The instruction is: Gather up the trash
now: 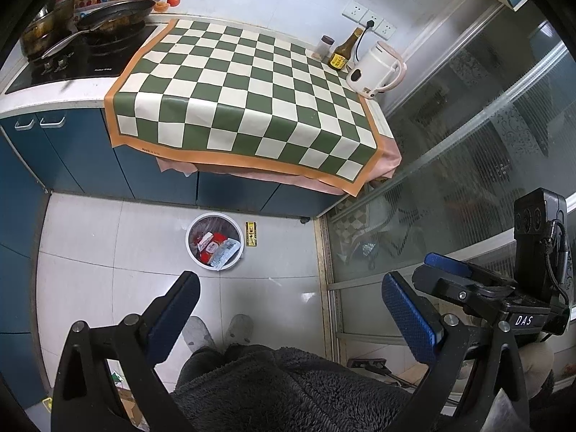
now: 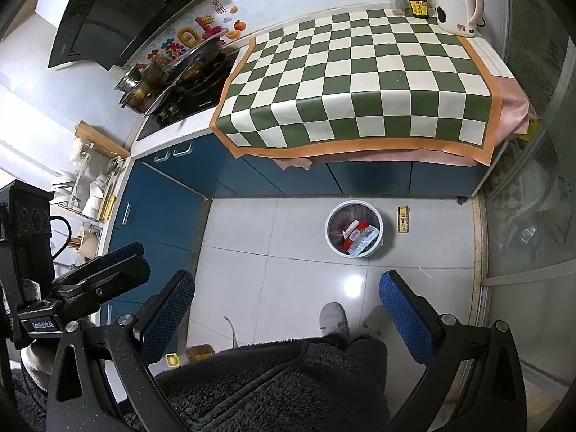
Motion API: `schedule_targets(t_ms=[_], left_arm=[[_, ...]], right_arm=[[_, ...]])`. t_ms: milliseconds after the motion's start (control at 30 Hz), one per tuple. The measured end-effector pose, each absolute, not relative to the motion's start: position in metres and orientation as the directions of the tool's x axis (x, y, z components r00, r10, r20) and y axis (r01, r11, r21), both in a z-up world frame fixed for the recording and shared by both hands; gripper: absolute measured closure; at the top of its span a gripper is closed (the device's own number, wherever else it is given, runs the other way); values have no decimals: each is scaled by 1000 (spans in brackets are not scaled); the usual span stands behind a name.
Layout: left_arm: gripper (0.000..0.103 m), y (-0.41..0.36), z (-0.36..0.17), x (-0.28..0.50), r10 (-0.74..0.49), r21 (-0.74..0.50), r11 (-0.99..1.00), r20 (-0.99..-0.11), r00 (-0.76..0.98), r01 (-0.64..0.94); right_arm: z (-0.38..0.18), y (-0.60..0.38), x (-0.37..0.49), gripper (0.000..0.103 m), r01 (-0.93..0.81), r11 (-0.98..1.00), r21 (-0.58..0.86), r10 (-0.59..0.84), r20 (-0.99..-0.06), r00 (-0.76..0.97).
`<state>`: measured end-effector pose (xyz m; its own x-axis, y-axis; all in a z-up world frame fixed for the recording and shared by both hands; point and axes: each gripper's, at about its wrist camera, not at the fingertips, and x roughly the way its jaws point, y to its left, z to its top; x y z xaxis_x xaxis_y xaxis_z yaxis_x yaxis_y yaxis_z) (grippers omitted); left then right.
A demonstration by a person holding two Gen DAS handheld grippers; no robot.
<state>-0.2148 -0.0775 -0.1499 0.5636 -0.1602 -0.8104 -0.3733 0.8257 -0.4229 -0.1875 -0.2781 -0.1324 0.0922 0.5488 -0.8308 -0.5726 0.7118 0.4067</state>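
Observation:
A white round trash bin [image 1: 192,252] stands on the tiled floor below the counter and holds several red and white wrappers [image 1: 217,249]. It also shows in the right wrist view [image 2: 333,239], with its wrappers [image 2: 360,235]. My left gripper [image 1: 291,284] is open and empty, held well above the floor. My right gripper [image 2: 286,282] is open and empty too. The right gripper also shows in the left wrist view [image 1: 450,266] at the right edge. A small yellow packet [image 1: 251,234] lies on the floor right of the bin, also in the right wrist view [image 2: 403,219].
The counter carries a green-and-white checkered cloth [image 1: 244,93] with a white kettle [image 1: 376,68], a brown bottle [image 1: 345,50] and a small jar [image 1: 325,45] at its far right. A stove with pans [image 1: 90,32] is at left. A glass sliding door [image 1: 468,144] is at right. My slippered feet [image 2: 334,318] are below.

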Motion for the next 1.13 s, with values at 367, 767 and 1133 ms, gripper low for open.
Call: schedule_targets(t_ms=[367,767,1133], left_arm=[[0,-76,-147,-216,-161,-423,827,-810,565,-371],[0,-73,-145,-216,-160,-421,830,-808,567,-366],[0,-69,-141,-215,-159,-421,831,-805,571,-363]], right_arm=[[-132,-277,-186,0,-571,713,407,548,-832,91],[-132,-271,-188,0,-570,713,409,551,-830,93],[-133,-270,-189,0,-570,711,411,552,-829,92]])
